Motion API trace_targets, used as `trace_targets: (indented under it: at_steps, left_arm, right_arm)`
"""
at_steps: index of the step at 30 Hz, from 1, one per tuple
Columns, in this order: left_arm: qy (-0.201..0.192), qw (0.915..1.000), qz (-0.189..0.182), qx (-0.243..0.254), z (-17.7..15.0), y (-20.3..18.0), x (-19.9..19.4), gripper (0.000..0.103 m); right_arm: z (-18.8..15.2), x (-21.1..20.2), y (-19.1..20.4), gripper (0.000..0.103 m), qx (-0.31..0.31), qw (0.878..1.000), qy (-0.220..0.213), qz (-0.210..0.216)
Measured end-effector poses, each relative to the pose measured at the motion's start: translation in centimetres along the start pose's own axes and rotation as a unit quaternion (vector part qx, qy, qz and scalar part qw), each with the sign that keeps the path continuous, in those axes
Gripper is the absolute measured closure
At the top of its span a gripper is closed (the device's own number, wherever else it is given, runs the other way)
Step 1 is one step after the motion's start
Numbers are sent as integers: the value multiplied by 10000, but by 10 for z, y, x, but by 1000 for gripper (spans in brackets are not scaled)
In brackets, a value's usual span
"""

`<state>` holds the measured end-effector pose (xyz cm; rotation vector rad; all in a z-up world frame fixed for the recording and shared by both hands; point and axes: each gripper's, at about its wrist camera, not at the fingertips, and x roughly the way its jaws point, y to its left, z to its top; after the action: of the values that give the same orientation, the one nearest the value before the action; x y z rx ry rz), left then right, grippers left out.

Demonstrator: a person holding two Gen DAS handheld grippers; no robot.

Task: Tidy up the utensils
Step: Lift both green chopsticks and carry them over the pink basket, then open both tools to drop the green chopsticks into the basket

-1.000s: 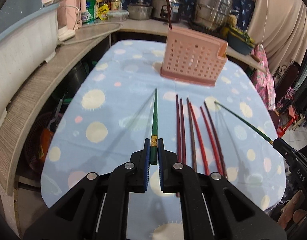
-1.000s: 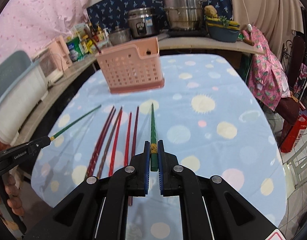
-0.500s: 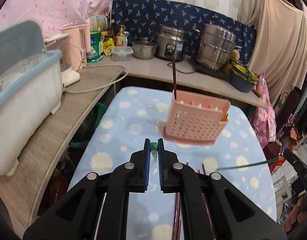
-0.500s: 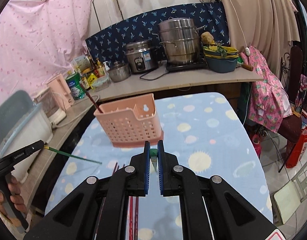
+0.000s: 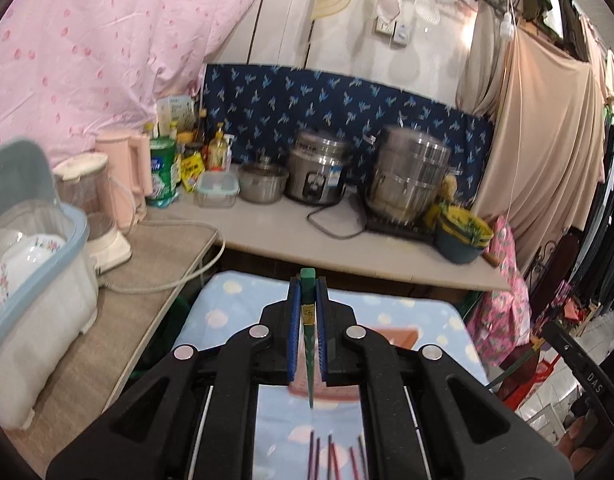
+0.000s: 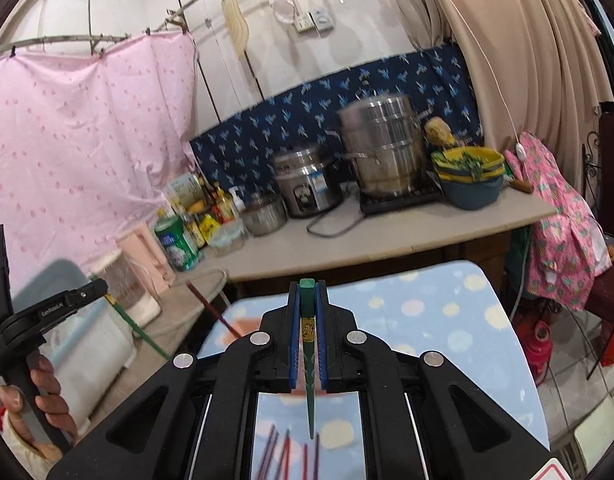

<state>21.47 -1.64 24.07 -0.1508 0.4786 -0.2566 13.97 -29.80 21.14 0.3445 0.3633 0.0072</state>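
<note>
Left hand-held gripper: closed on a green chopstick. The chopstick is clamped near its thick end, which now stands above the pads; the thin tip points down toward the bench. Right hand-held gripper: closed on a second green chopstick in the same attitude.

Change over the last second: both chopsticks pointed forward, away from the cameras and low over the cloth; both are now raised and turned tip-down. Both cameras have tilted up to face the back wall.

Below the tips, the remaining red and dark chopsticks lie in a row on the spotted cloth. Beyond them, the pink utensil basket is mostly hidden behind the left gripper body. In the right wrist view, one dark chopstick leans out of the basket area.

Assessment: the pick-up step is complete for this green pair, and the tip-down attitude suits insertion into the basket. Alignment over a basket compartment cannot be confirmed from these views. The chopsticks on the cloth remain to be collected.

Farther back, the counter carries pots and a rice cooker.
</note>
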Motion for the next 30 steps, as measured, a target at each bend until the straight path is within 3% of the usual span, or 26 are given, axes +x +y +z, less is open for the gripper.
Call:
trace_targets:
  at_steps: [5, 10, 21, 30]
  left_arm:
    - [-392, 9992, -55, 36, 36, -16, 8, 96]
    - [-389, 9992, -38, 35, 47, -25, 36, 96]
    - [147, 9998, 139, 0, 17, -15, 97, 96]
    - [425, 9988, 254, 8, -5, -6, 113, 94]
  right_arm:
    - [39, 15, 14, 96, -10, 9991, -397, 150]
    - [53, 47, 20, 96, -40, 9992, -393, 108]
    - [18, 115, 8, 96, -40, 9996, 255, -79]
    - [-4, 129, 4, 91, -86, 9985, 495, -193]
